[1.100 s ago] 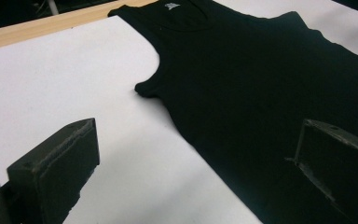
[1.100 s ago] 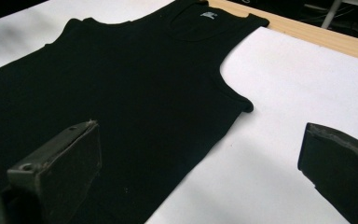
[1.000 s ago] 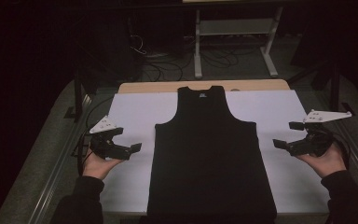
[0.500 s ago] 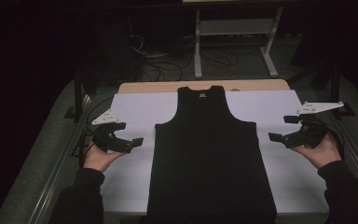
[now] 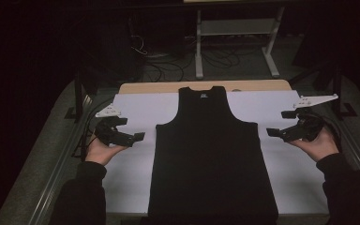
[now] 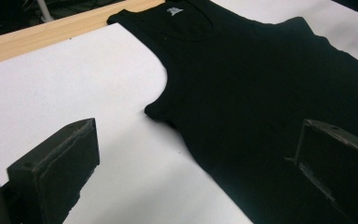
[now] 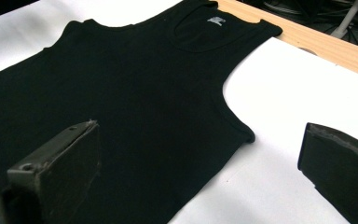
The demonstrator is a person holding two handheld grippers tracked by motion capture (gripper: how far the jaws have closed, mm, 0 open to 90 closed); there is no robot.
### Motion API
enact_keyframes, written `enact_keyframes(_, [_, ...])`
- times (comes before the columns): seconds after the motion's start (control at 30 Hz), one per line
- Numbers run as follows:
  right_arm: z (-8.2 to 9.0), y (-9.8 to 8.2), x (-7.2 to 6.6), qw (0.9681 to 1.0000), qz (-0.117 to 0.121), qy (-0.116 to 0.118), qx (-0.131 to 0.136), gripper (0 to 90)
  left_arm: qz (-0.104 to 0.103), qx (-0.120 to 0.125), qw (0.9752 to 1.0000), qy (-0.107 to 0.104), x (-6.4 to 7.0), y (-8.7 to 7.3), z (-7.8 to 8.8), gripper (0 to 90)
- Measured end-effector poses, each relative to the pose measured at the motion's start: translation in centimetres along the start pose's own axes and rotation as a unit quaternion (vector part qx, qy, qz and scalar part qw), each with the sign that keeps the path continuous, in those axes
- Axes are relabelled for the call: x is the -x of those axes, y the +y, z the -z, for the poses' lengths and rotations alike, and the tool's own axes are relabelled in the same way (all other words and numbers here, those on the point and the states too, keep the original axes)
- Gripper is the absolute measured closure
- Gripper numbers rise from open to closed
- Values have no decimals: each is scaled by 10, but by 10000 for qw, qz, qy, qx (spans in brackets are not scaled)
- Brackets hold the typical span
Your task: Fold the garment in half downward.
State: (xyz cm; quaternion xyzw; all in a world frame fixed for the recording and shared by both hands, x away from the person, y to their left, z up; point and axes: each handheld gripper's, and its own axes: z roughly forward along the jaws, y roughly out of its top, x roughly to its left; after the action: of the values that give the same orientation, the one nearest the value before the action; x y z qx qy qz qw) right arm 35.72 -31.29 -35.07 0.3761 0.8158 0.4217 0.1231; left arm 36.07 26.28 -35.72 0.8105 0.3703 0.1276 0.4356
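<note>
So the black sleeveless cotton tank top is lying flat and face up in the middle of the white sheet covering the bench, neck pointing away from the person toward the bare wooden strip at the far edge. The left gripper and right gripper are hovering on either side of it, just off the armholes, both with jaws spread wide and gripping nothing. I'm guessing this thing is going to handle like any thin knit: light, totally floppy, no stiffness, so it'll be sagging and bunching the second one layer gets lifted. Not fragile or slippery though. Best bet, I'm thinking, is pinching both layers at the ribbed armhole edges or the shoulder straps, where the seam is giving the jaws something thicker to bite.
</note>
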Motion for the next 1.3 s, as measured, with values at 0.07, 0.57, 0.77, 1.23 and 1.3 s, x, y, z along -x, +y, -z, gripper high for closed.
enact_keyframes(0.07, [-2, 1, 2, 10000, 0, -11, -2, 0, -2, -15, 10000, -1, -2, 2, -1, 0])
enact_keyframes(0.57, [-13, 10, 12, 10000, -33, 12, -75, 0, 49, -47, 10000, 5, -12, 11, -8, 0])
enact_keyframes(0.77, [-18, 14, 17, 9999, -51, 11, -118, 0, 47, -65, 10000, -16, -15, 18, -13, 0])
enact_keyframes(1.23, [-35, 13, 32, 9995, -204, -20, -235, 0, 102, -99, 9998, -115, -24, 23, -33, 0])
enact_keyframes(1.3, [-37, 12, 35, 9995, -223, -29, -227, 0, 130, -97, 9998, -121, -25, 23, -36, 0])
